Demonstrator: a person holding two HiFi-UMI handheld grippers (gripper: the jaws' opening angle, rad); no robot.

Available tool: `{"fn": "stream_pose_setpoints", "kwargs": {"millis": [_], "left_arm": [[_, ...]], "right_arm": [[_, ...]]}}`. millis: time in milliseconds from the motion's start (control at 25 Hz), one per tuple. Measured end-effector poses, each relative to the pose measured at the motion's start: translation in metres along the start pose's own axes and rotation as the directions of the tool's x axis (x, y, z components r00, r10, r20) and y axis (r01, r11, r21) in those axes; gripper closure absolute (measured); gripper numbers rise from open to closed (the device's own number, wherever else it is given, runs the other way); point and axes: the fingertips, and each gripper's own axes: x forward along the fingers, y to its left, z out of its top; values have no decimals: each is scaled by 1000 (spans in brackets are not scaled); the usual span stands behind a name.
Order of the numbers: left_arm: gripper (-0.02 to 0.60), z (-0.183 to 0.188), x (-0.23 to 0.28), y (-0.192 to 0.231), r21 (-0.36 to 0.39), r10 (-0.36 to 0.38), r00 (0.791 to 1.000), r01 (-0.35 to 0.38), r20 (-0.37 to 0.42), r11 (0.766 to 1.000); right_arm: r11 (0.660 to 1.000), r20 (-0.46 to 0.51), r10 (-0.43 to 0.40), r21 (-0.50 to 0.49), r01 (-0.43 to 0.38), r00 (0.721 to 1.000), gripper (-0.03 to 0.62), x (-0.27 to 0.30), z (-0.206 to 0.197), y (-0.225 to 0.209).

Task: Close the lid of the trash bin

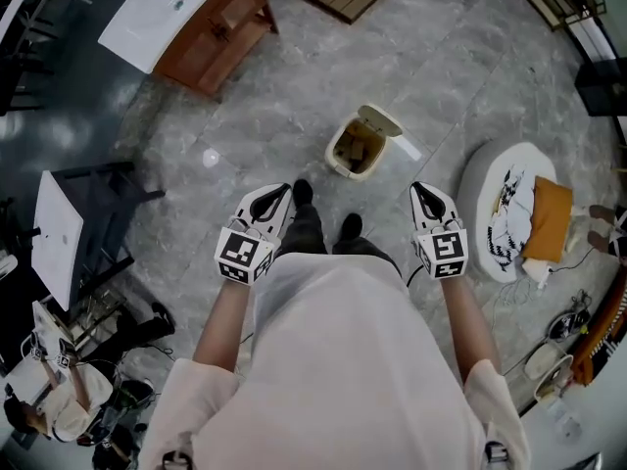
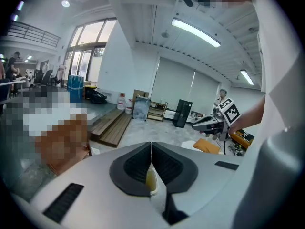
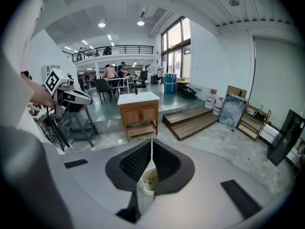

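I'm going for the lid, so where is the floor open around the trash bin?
Bare floor lies between the trash bin and the wooden cabinet, and between the bin and the white mat. It is crowded at the lower left by the dark table and along the right edge.

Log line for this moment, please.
trash bin: untouched | lid: up, not yet closed | left tool: shut, empty | right tool: shut, empty

Glossy stone floor (image 1: 470,57), plastic bin (image 1: 335,152), wood cab (image 1: 220,27).

right gripper (image 3: 152,146) jaws together, trash bin (image 3: 149,180) below them, wooden cabinet (image 3: 139,112) beyond, left gripper (image 3: 88,100) at left
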Motion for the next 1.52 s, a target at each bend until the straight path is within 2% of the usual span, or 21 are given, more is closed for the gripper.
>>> {"fn": "stream_pose_setpoints", "kwargs": {"millis": [320, 640, 880, 1120, 1520], "left_arm": [[563, -8, 28, 35, 26, -106, 993, 107, -59, 994], [563, -28, 53, 59, 42, -199, 972, 206, -129, 978], [563, -50, 69, 65, 14, -237, 958, 242, -164, 970], [563, -60, 83, 59, -19, -247, 953, 248, -174, 969], [563, -77, 117, 58, -83, -165, 971, 153, -172, 985]], "right_arm": [[999, -49, -36, 26, 37, 998, 562, 45, 6, 11], [995, -118, -75, 50, 81, 990, 562, 93, -5, 9], [995, -181, -84, 41, 92, 980, 560, 120, -25, 7], [995, -224, -86, 30, 95, 971, 558, 143, -43, -10], [1000, -304, -18, -9, 16, 953, 453, 192, -87, -47]]}}
